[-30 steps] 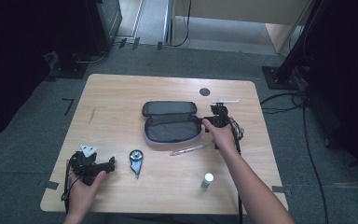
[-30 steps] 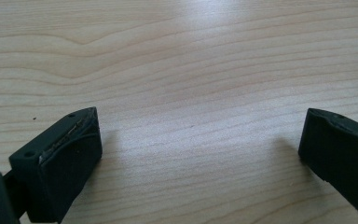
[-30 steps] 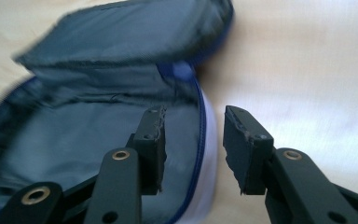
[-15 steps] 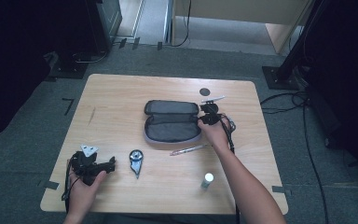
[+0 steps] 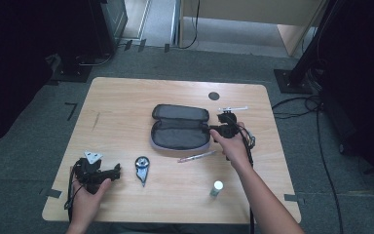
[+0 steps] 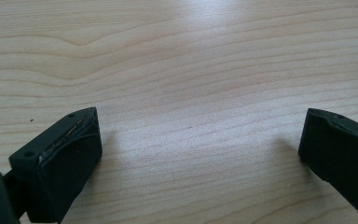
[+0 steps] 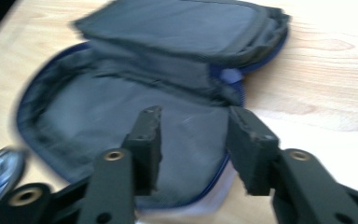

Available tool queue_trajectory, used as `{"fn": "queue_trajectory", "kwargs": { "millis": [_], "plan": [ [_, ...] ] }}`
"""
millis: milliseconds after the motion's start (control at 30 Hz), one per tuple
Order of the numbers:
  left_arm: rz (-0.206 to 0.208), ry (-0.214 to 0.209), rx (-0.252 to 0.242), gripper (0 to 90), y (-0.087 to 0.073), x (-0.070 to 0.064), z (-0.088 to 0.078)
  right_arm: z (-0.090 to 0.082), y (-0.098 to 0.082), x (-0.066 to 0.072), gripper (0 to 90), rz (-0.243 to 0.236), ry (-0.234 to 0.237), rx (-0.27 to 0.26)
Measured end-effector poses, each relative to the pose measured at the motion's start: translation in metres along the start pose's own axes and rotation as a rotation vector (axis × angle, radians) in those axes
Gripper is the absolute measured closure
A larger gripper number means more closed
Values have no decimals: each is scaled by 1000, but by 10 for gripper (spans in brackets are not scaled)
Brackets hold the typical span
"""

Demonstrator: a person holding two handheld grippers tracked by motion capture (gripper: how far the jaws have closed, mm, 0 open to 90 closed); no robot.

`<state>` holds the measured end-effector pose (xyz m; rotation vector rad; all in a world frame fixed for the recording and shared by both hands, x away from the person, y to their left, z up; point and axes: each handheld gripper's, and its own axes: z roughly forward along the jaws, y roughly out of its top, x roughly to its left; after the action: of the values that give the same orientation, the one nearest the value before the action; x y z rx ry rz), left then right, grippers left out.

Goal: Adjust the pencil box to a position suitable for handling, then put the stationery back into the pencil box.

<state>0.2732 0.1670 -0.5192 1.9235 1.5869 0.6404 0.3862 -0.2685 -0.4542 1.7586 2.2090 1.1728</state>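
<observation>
The open pencil case lies unzipped near the middle of the table, both halves spread flat. The right gripper sits at the case's right edge, over the lining in its own view. Its jaws have just been opening and now stand partly apart with nothing between them.

Likely risk: the soft fabric could bunch or slide if a pad drags on it, nudging the case toward the pen just in front of it.

The left gripper, well left of the case, rests with its 2 jaws spread wide over bare wood, holding nothing.
</observation>
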Motion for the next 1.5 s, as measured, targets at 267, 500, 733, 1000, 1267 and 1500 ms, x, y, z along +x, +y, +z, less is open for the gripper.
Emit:
{"fn": "queue_trajectory", "kwargs": {
  "millis": [267,500,733,1000,1267,1500],
  "plan": [
    [0,-1,-1,0,0,0,0,-38,-21,15,374,-91,41,-51],
    [4,-5,-1,0,-1,0,-1,-68,-34,23,311,-67,104,-119],
    [5,-8,-1,0,-1,0,-1,-91,-57,24,290,-128,139,-148],
    [4,-9,-2,0,-1,0,-1,-111,-88,18,291,-151,171,-164],
    [11,-16,-2,0,-2,0,-1,-118,-109,20,310,-178,211,-148],
    [11,-16,-2,0,-2,0,-1,-115,-124,23,353,-232,236,-149]
  ]
}}
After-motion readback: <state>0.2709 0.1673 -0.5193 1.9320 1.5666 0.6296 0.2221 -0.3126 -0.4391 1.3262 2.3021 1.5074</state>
